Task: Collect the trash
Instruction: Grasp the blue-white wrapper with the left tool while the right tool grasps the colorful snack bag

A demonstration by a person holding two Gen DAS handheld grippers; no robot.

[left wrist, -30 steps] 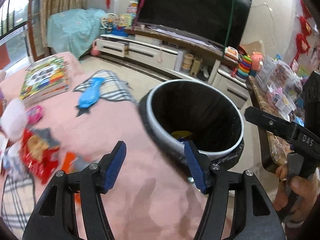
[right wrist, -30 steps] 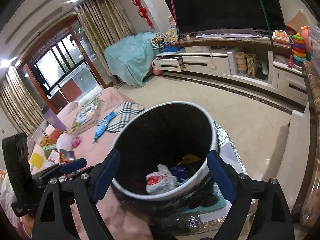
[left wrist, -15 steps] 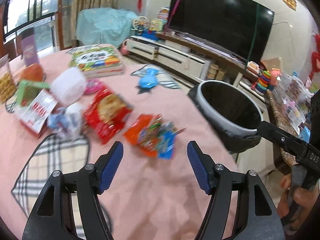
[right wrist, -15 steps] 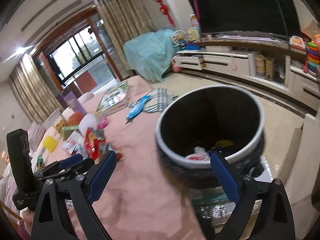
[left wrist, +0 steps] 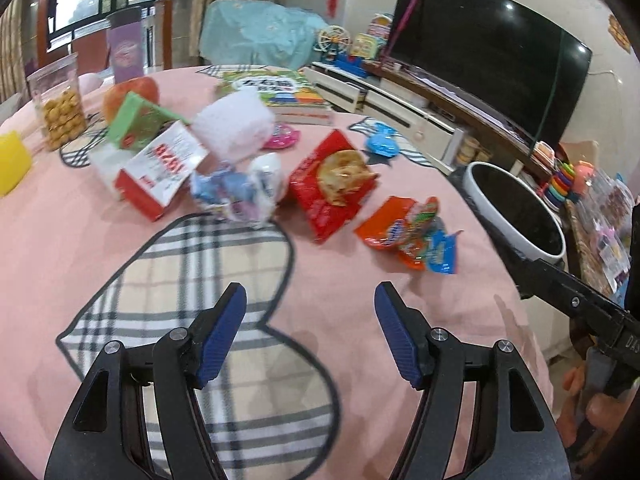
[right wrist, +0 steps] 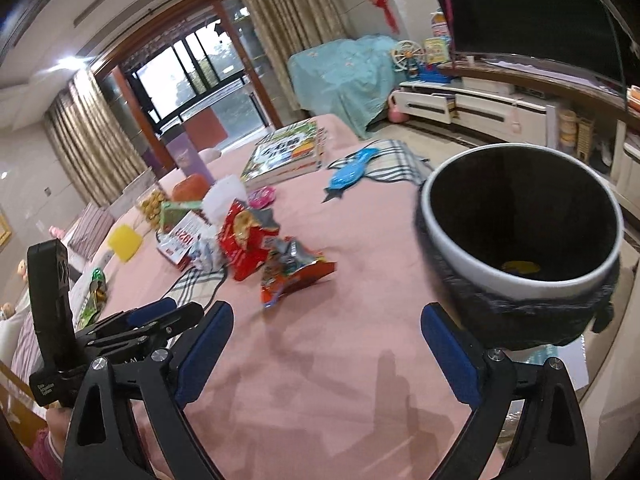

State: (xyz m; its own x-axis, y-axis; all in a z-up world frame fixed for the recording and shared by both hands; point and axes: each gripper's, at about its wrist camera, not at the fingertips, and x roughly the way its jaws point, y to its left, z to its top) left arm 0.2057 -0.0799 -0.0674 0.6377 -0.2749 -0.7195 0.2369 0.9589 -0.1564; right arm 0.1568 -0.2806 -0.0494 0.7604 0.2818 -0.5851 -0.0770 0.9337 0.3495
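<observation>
Two hand-held grippers over a pink-covered surface (left wrist: 340,320) strewn with snack wrappers. The left gripper (left wrist: 310,332) occupies the lower centre of its view, jaws spread wide and empty; the right gripper (right wrist: 326,356) likewise fills the lower part of its view with jaws apart and nothing between them.

The step in hand appears to be the approach to the next piece of trash. Nearest the left gripper, at centre right of the left view, lies a crumpled orange-and-blue wrapper (left wrist: 408,236); just beyond it is a red snack bag (left wrist: 334,184), and left of that a crumpled white-and-blue wrapper (left wrist: 240,192) and a red-and-white carton (left wrist: 160,168). The next move likely calls for advancing the left jaws forward and right to straddle the orange-and-blue wrapper, then closing on it; thin foil may slip or drag along the cloth.

The trash bin (right wrist: 520,276), white-rimmed with a dark liner, stands at the surface's edge, at right in both views. Its interior is mostly dark; a yellow item (right wrist: 520,267) shows near the bottom. At upper left of the left view, a clear jar (left wrist: 60,108) holds golden snacks.
</observation>
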